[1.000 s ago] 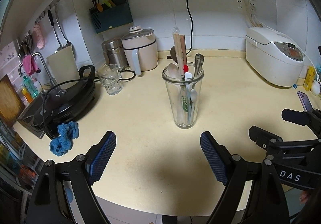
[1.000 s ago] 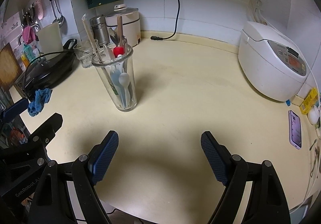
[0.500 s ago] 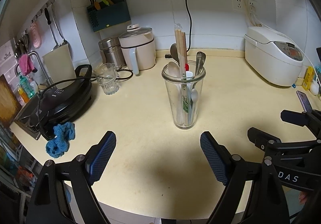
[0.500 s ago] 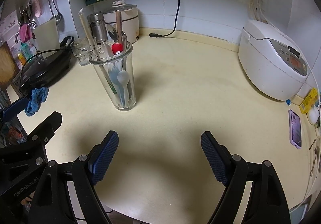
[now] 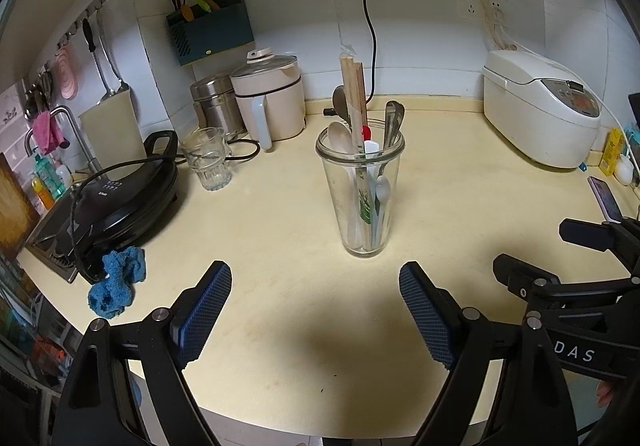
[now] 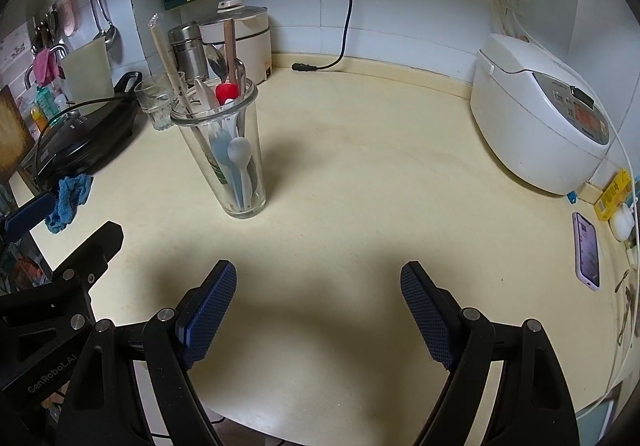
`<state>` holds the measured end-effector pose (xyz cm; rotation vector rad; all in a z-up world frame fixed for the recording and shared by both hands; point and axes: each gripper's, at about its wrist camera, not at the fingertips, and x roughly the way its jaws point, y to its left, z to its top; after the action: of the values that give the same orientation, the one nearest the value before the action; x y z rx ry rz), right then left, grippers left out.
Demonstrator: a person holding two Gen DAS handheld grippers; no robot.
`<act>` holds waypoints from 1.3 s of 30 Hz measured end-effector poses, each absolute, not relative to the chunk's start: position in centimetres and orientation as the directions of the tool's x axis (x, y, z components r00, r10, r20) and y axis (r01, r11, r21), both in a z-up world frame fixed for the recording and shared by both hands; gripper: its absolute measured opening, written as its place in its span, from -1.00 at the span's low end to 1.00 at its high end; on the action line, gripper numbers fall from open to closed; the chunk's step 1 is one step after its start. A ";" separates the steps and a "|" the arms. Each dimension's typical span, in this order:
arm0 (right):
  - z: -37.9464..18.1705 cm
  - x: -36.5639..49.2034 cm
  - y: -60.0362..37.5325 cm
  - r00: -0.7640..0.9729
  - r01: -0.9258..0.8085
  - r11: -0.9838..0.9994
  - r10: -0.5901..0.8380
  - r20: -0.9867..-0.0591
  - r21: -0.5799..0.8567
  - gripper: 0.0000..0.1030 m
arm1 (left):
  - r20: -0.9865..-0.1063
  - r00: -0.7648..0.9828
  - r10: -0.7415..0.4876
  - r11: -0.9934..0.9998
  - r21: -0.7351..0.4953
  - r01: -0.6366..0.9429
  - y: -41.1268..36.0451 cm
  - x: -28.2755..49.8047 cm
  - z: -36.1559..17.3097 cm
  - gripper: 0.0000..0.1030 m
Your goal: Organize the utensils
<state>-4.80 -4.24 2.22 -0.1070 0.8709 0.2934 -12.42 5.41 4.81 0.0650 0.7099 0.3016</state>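
A tall clear glass [image 5: 362, 202] stands upright on the cream counter [image 5: 280, 214]. It holds wrapped chopsticks, metal and plastic spoons and a red-tipped utensil. It also shows in the right wrist view [image 6: 224, 154]. My left gripper [image 5: 316, 310] is open and empty, just in front of the glass. My right gripper [image 6: 318, 312] is open and empty, to the right of the glass and nearer the counter's front edge. The right gripper's body [image 5: 580, 282] shows in the left wrist view.
A black electric griddle [image 5: 120, 194], a blue cloth [image 5: 116, 282] and an empty tumbler [image 5: 208, 162] lie left. A pot [image 5: 268, 102] and steel canister [image 5: 216, 102] stand at the back. A white rice cooker [image 5: 540, 114] and phone [image 6: 586, 250] are right.
Both grippers have shifted slightly and the glass sits a little lower and nearer in view. Both stay open and empty.
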 end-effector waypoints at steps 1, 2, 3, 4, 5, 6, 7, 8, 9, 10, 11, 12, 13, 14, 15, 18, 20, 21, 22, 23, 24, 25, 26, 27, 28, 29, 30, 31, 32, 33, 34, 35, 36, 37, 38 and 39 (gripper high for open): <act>2.2 -4.8 -4.3 0.607 -0.297 0.954 0.210 -0.767 0.026 0.65 | -0.631 0.717 0.295 0.955 0.161 -0.250 5.4 -12.4 4.8 0.72; 2.2 -4.8 -4.3 0.607 -0.297 0.954 0.210 -0.767 0.027 0.65 | -0.631 0.718 0.295 0.955 0.161 -0.250 5.4 -12.4 4.8 0.72; 2.2 -4.8 -4.2 0.607 -0.297 0.955 0.210 -0.767 0.026 0.65 | -0.631 0.718 0.295 0.955 0.162 -0.250 5.4 -12.4 4.8 0.72; 2.2 -4.8 -4.2 0.607 -0.297 0.954 0.210 -0.767 0.027 0.65 | -0.630 0.718 0.296 0.954 0.163 -0.251 5.4 -12.4 4.8 0.72; 2.2 -4.8 -4.2 0.606 -0.297 0.955 0.210 -0.767 0.027 0.65 | -0.630 0.718 0.297 0.954 0.164 -0.251 5.4 -12.4 4.8 0.72; 2.2 -4.8 -4.2 0.605 -0.298 0.954 0.211 -0.768 0.028 0.65 | -0.630 0.718 0.298 0.954 0.165 -0.251 5.4 -12.4 4.7 0.72; 2.2 -4.8 -4.2 0.604 -0.298 0.954 0.211 -0.768 0.028 0.65 | -0.630 0.717 0.298 0.954 0.165 -0.251 5.4 -12.4 4.7 0.72; 2.2 -4.8 -4.2 0.604 -0.298 0.954 0.211 -0.769 0.028 0.65 | -0.630 0.717 0.297 0.954 0.164 -0.251 5.5 -12.4 4.7 0.72; 2.2 -4.7 -4.2 0.603 -0.299 0.954 0.211 -0.769 0.027 0.65 | -0.631 0.717 0.297 0.954 0.164 -0.251 5.5 -12.4 4.7 0.72; 2.2 -4.8 -4.2 0.603 -0.299 0.954 0.211 -0.769 0.028 0.65 | -0.631 0.716 0.298 0.954 0.163 -0.252 5.5 -12.4 4.7 0.72; 2.1 -4.7 -4.2 0.602 -0.299 0.954 0.212 -0.770 0.028 0.65 | -0.631 0.716 0.298 0.954 0.164 -0.253 5.5 -12.4 4.7 0.72; 2.1 -4.7 -4.2 0.601 -0.300 0.954 0.212 -0.770 0.028 0.65 | -0.631 0.716 0.298 0.954 0.164 -0.253 5.5 -12.4 4.7 0.72; 2.1 -4.7 -4.2 0.601 -0.300 0.954 0.212 -0.771 0.029 0.65 | -0.631 0.716 0.298 0.954 0.164 -0.252 5.6 -12.4 4.7 0.72; 2.1 -4.7 -4.2 0.601 -0.300 0.954 0.212 -0.771 0.029 0.65 | -0.632 0.716 0.298 0.954 0.164 -0.252 5.5 -12.3 4.7 0.72; 2.1 -4.7 -4.3 0.601 -0.299 0.954 0.212 -0.771 0.029 0.65 | -0.632 0.716 0.297 0.954 0.163 -0.252 5.6 -12.3 4.7 0.72; 2.0 -4.6 -4.3 0.601 -0.299 0.954 0.212 -0.771 0.029 0.65 | -0.631 0.716 0.298 0.954 0.164 -0.252 5.5 -12.3 4.7 0.72; 2.0 -4.6 -4.3 0.599 -0.300 0.953 0.213 -0.771 0.031 0.65 | -0.631 0.716 0.298 0.954 0.165 -0.252 5.5 -12.3 4.7 0.72; 1.9 -4.6 -4.3 0.599 -0.300 0.954 0.213 -0.772 0.031 0.65 | -0.631 0.716 0.298 0.954 0.165 -0.252 5.5 -12.3 4.7 0.72; 1.9 -4.6 -4.4 0.599 -0.299 0.954 0.213 -0.772 0.031 0.65 | -0.632 0.716 0.298 0.954 0.164 -0.252 5.5 -12.3 4.7 0.72; 1.9 -4.6 -4.4 0.599 -0.300 0.954 0.213 -0.772 0.031 0.65 | -0.632 0.715 0.298 0.954 0.164 -0.252 5.5 -12.3 4.7 0.72; 1.9 -4.6 -4.4 0.598 -0.300 0.953 0.214 -0.772 0.032 0.65 | -0.631 0.716 0.298 0.954 0.164 -0.252 5.5 -12.3 4.7 0.72; 1.9 -4.6 -4.4 0.599 -0.300 0.954 0.214 -0.772 0.031 0.65 | -0.632 0.716 0.298 0.954 0.164 -0.252 5.5 -12.3 4.7 0.72; 1.9 -4.6 -4.4 0.599 -0.300 0.953 0.213 -0.772 0.031 0.65 | -0.632 0.716 0.297 0.954 0.163 -0.252 5.5 -12.3 4.7 0.72; 1.9 -4.6 -4.4 0.599 -0.300 0.954 0.213 -0.772 0.031 0.65 | -0.632 0.715 0.297 0.954 0.162 -0.252 5.5 -12.3 4.7 0.72; 1.9 -4.6 -4.4 0.599 -0.299 0.954 0.213 -0.772 0.031 0.65 | -0.633 0.715 0.296 0.954 0.162 -0.252 5.5 -12.3 4.7 0.72; 1.9 -4.6 -4.3 0.599 -0.299 0.954 0.213 -0.772 0.031 0.65 | -0.633 0.715 0.296 0.954 0.162 -0.252 5.5 -12.2 4.7 0.72; 1.9 -4.6 -4.3 0.599 -0.299 0.954 0.213 -0.772 0.031 0.65 | -0.633 0.715 0.297 0.954 0.162 -0.252 5.5 -12.2 4.6 0.72; 1.9 -4.6 -4.3 0.598 -0.299 0.954 0.213 -0.773 0.031 0.65 | -0.633 0.715 0.297 0.954 0.163 -0.252 5.5 -12.2 4.6 0.72; 1.8 -4.6 -4.3 0.597 -0.299 0.954 0.213 -0.773 0.031 0.65 | -0.634 0.714 0.297 0.954 0.163 -0.253 5.5 -12.2 4.6 0.72; 1.8 -4.6 -4.4 0.597 -0.300 0.954 0.213 -0.774 0.031 0.65 | -0.634 0.713 0.298 0.954 0.163 -0.253 5.5 -12.1 4.6 0.72; 1.8 -4.6 -4.4 0.596 -0.301 0.953 0.213 -0.774 0.031 0.65 | -0.635 0.713 0.299 0.953 0.163 -0.254 5.5 -12.1 4.6 0.72; 1.8 -4.6 -4.4 0.595 -0.301 0.953 0.213 -0.775 0.031 0.65 | -0.635 0.712 0.300 0.953 0.164 -0.255 5.4 -12.1 4.5 0.72; 1.7 -4.5 -4.4 0.594 -0.302 0.953 0.214 -0.775 0.031 0.65 | -0.635 0.712 0.300 0.953 0.164 -0.254 5.4 -12.1 4.5 0.72; 1.7 -4.5 -4.4 0.593 -0.303 0.952 0.214 -0.776 0.031 0.65 | -0.635 0.712 0.299 0.953 0.164 -0.254 5.4 -12.1 4.5 0.72; 1.7 -4.4 -4.4 0.592 -0.305 0.952 0.214 -0.777 0.030 0.65 | -0.635 0.712 0.299 0.953 0.163 -0.254 5.5 -12.1 4.5 0.72; 1.7 -4.4 -4.3 0.591 -0.306 0.952 0.214 -0.778 0.029 0.65 | -0.635 0.713 0.298 0.953 0.162 -0.254 5.5 -12.1 4.5 0.72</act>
<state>-4.35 -4.34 1.70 -0.1116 0.8883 0.3032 -12.06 5.47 4.55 0.0647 0.7149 0.3062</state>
